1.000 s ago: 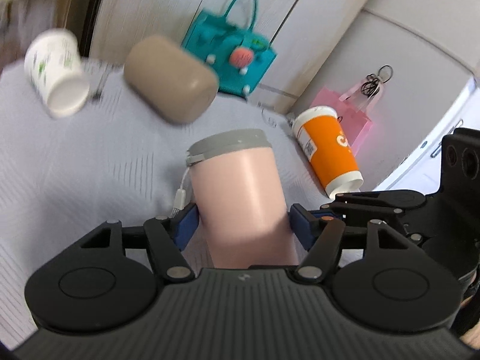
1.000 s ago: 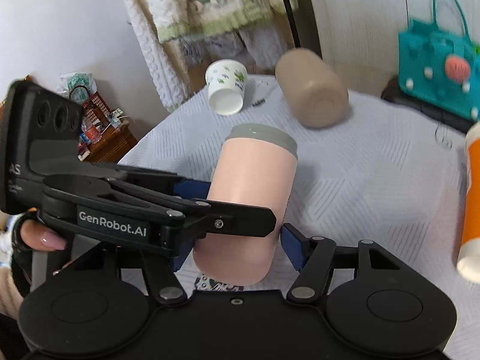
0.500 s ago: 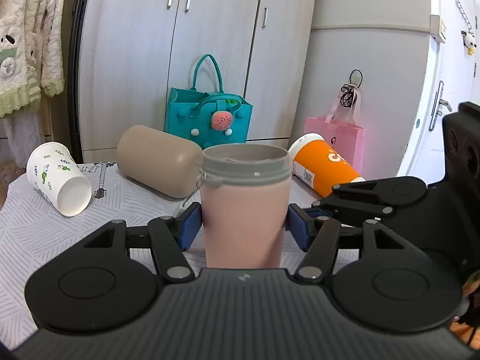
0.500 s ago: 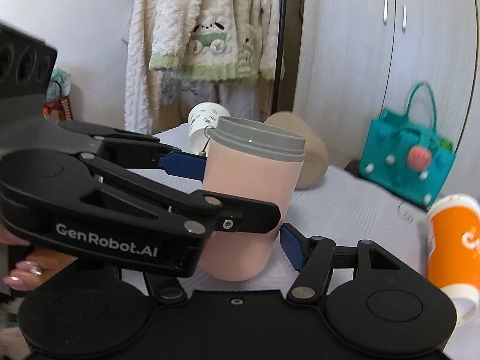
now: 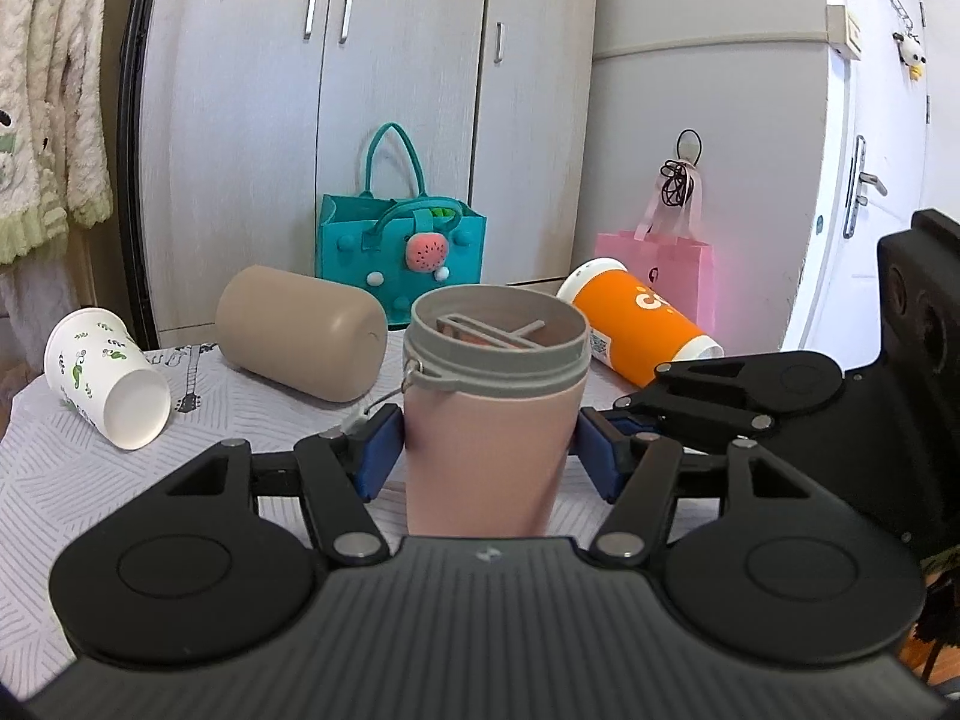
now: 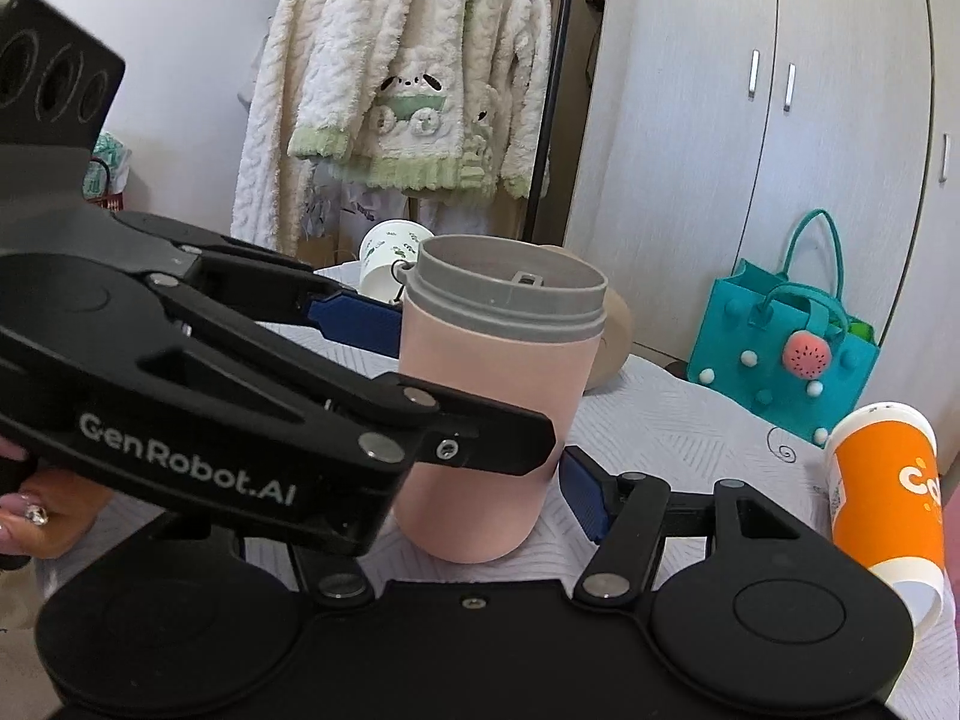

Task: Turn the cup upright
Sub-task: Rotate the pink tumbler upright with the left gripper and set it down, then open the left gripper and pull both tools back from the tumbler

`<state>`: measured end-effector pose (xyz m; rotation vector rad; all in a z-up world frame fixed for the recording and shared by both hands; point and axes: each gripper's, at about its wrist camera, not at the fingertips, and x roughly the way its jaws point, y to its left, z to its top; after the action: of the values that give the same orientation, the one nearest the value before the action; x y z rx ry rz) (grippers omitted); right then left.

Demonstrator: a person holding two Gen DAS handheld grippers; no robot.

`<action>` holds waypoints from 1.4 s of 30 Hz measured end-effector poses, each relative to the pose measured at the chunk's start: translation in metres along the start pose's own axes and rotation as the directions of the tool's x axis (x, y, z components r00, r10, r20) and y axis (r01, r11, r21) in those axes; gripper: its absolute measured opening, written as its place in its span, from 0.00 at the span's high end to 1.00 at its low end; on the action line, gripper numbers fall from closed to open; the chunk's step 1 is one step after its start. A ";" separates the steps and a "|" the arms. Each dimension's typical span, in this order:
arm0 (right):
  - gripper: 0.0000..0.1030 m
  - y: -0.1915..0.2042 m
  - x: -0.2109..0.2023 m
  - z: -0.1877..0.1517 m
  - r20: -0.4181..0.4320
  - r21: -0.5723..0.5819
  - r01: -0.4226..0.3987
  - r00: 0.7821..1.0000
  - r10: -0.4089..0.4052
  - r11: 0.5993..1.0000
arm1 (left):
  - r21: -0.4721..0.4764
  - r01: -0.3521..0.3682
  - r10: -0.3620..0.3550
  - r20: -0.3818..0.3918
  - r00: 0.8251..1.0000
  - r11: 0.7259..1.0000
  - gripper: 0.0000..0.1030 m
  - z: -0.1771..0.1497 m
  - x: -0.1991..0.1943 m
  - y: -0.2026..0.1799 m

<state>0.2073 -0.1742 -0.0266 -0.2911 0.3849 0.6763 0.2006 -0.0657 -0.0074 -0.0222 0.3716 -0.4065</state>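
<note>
A pink cup with a grey rim [image 5: 489,426] stands upright on the white patterned tablecloth [image 5: 54,468]; it also shows in the right wrist view [image 6: 492,408]. My left gripper [image 5: 486,450] has its blue pads on both sides of the cup, touching or nearly so. My right gripper [image 6: 492,468] also brackets the cup; its right pad [image 6: 585,501] stands slightly off the cup wall, its left pad hidden behind the left gripper.
A tan cup [image 5: 300,333], a white printed paper cup [image 5: 108,384] and an orange cup [image 5: 636,321] lie on their sides on the table. A teal bag [image 5: 402,252] and pink bag [image 5: 666,270] stand behind, before cupboards.
The pink cup went from tilted to upright and now rests on the table. Both grippers levelled out with it and the jaws look slightly looser.
</note>
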 end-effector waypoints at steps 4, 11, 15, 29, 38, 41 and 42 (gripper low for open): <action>0.35 0.000 0.000 0.001 -0.009 0.005 0.002 1.000 -0.002 1.000 | -0.032 0.002 -0.002 -0.016 1.000 0.999 0.37 0.001 0.003 0.001; 0.25 0.006 -0.006 -0.001 -0.001 -0.034 0.013 1.000 -0.013 0.999 | -0.043 0.031 -0.032 -0.030 0.999 0.999 0.21 0.000 -0.001 -0.002; 0.19 0.010 -0.011 0.000 0.008 -0.038 0.023 1.000 -0.023 0.999 | -0.062 0.038 -0.041 -0.042 0.998 0.997 0.16 0.000 -0.004 -0.002; 0.15 0.015 -0.023 0.003 0.018 -0.001 0.048 0.999 -0.048 0.999 | -0.086 0.020 -0.025 -0.058 0.998 0.996 0.13 0.000 -0.028 -0.002; 0.13 0.018 -0.051 -0.014 0.004 0.097 0.103 0.995 -0.104 0.990 | -0.117 -0.034 0.022 -0.097 0.995 0.993 0.09 -0.009 -0.060 0.002; 0.12 0.021 -0.066 -0.017 0.007 0.145 0.121 0.992 -0.123 0.982 | -0.129 -0.089 0.075 -0.108 0.991 0.988 0.03 -0.011 -0.078 0.002; 0.12 0.022 -0.071 -0.017 0.010 0.157 0.124 0.992 -0.127 0.980 | -0.125 -0.102 0.088 -0.109 0.990 0.987 0.00 -0.011 -0.083 0.001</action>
<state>0.1384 -0.2034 -0.0141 -0.1585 0.3951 0.5218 0.1266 -0.0318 0.0115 -0.1104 0.4984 -0.2891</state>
